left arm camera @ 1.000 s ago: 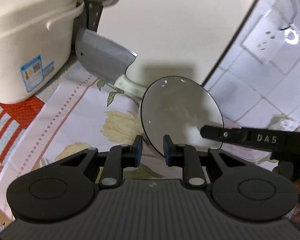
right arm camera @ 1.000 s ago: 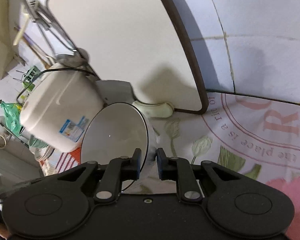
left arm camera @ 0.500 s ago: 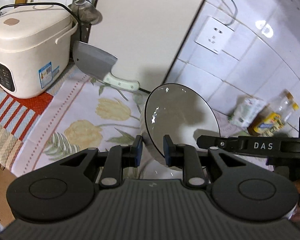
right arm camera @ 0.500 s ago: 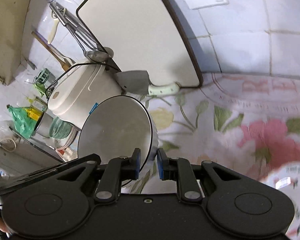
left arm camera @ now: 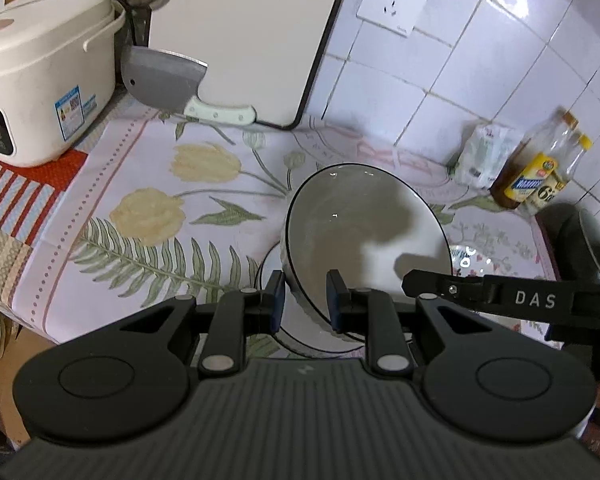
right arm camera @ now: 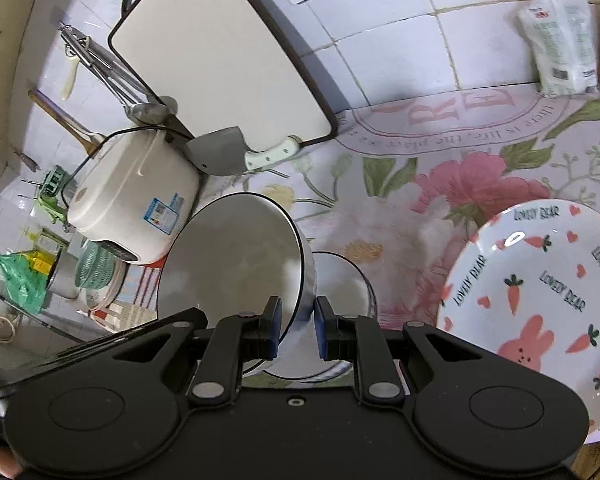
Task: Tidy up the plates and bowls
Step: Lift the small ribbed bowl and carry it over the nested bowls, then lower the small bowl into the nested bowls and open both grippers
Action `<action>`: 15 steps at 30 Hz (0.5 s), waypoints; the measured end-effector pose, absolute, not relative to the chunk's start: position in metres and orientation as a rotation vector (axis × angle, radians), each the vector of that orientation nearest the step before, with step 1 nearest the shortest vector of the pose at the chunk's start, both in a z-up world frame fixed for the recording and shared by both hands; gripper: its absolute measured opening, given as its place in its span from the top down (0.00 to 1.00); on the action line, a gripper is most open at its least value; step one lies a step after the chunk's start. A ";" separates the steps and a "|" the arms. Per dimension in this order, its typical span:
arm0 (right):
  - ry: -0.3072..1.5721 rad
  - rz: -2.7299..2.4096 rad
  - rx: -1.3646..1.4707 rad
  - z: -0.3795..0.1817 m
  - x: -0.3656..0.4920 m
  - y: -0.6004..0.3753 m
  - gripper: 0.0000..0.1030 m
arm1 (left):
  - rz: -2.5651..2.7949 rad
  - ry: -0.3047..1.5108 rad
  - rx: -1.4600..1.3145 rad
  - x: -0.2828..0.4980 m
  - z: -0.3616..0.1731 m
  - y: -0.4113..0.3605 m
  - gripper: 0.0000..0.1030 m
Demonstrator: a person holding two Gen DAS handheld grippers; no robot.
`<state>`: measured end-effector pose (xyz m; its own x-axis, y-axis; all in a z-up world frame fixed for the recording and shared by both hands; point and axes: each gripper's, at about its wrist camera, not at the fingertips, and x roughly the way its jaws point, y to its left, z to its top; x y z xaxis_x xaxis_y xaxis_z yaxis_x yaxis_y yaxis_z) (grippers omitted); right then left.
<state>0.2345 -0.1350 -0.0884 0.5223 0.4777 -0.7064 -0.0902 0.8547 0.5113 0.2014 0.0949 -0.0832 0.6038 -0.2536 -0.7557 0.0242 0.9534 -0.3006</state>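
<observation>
Both grippers pinch the same white bowl (left arm camera: pixel 364 240) by its black-edged rim, the left gripper (left arm camera: pixel 305 300) on one side and the right gripper (right arm camera: pixel 296 328) on the other, holding it tilted just above a second bowl (right arm camera: pixel 344 280) on the flowered tablecloth (left arm camera: pixel 160 208). It looks like glazed ceramic, so probably heavy, stiff, slick and chippable. The rim's the only real handhold, and the carrot-print plate (right arm camera: pixel 540 288) sits just beside.

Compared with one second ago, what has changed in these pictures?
Both grippers carried the white bowl back from the cutting board, until the carrot plate came into view. A second bowl now shows beneath. The left gripper and right gripper stayed clamped on its rim.
</observation>
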 end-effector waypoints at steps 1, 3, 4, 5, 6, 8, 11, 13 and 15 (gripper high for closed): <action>0.967 0.346 0.441 -0.090 0.233 -0.135 0.79 | -0.163 0.922 -0.272 0.202 -0.086 0.093 0.80; 0.970 0.317 0.424 -0.093 0.227 -0.133 0.78 | -0.160 0.937 -0.266 0.203 -0.091 0.090 0.80; 0.963 0.306 0.407 -0.093 0.222 -0.131 0.78 | -0.155 0.944 -0.256 0.203 -0.094 0.088 0.80; 0.955 0.297 0.379 -0.094 0.219 -0.128 0.78 | -0.149 0.950 -0.246 0.203 -0.095 0.086 0.80; 0.954 0.287 0.355 -0.096 0.219 -0.124 0.78 | -0.143 0.958 -0.239 0.204 -0.097 0.085 0.80; 0.953 0.277 0.337 -0.100 0.220 -0.121 0.78 | -0.137 0.975 -0.235 0.207 -0.101 0.085 0.80; 0.943 0.273 0.284 -0.104 0.221 -0.115 0.79 | -0.137 0.995 -0.238 0.211 -0.107 0.086 0.80; 0.932 0.272 0.246 -0.106 0.221 -0.111 0.79 | -0.130 1.006 -0.231 0.215 -0.110 0.085 0.80; 0.926 0.266 0.207 -0.109 0.221 -0.106 0.79 | -0.120 1.021 -0.216 0.218 -0.113 0.082 0.80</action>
